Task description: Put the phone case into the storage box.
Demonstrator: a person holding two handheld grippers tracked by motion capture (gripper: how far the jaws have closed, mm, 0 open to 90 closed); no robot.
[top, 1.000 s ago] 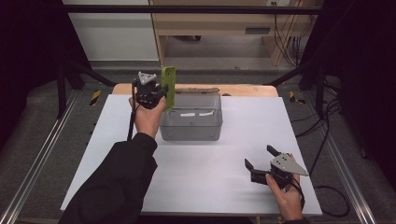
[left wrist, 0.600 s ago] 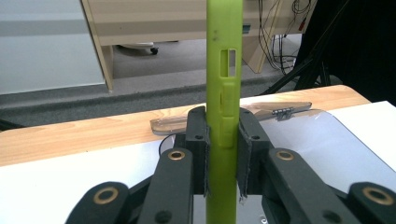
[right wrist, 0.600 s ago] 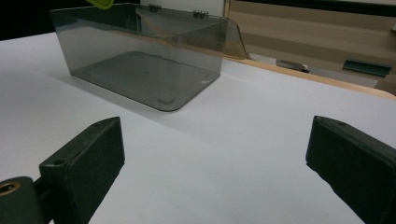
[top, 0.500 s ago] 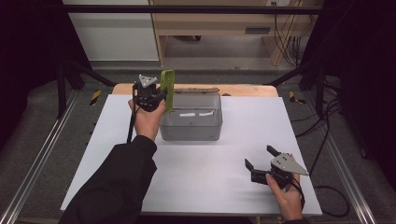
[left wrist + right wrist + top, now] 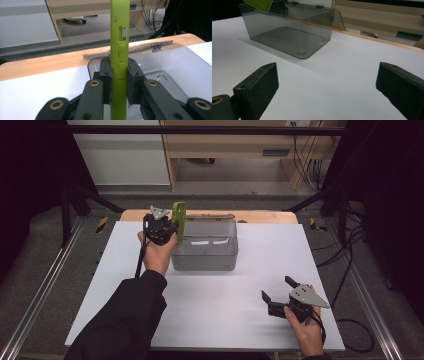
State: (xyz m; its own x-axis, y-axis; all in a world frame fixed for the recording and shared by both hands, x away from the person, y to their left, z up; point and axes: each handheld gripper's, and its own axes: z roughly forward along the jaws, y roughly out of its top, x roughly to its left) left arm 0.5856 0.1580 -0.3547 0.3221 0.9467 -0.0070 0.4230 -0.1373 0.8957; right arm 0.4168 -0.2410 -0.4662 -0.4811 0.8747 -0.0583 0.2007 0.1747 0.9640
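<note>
At the far left of the white tabletop [image 5: 125,285], the left tool [image 5: 172,227] is clenched on a lime-green phone case [image 5: 178,222], held upright on its edge; in the left gripper view the pads [image 5: 132,81] press both flat faces of the case [image 5: 119,50], its side cut-out and button ridges facing the camera. Over the past second the case has drifted only slightly, edging toward the left end of the smoky clear plastic box [image 5: 205,245], and it now stands at that box's left rim, above the tabletop and not yet inside. The box is open, its hinged lid [image 5: 317,15] laid back toward the wooden edge of the tabletop, and its floor looks bare apart from pale reflections. The small shift suggests the case is being lined up over the opening; the likely next step is to carry it rightward over the rim and lower it in, where the tall upright case could catch on the wall if it comes down too near the edge. At the near right, well apart from the box, the right tool [image 5: 276,292] rests in a hand low over the tabletop, released, its two black jaws standing wide with nothing between them, and unmoved in that second.
</note>
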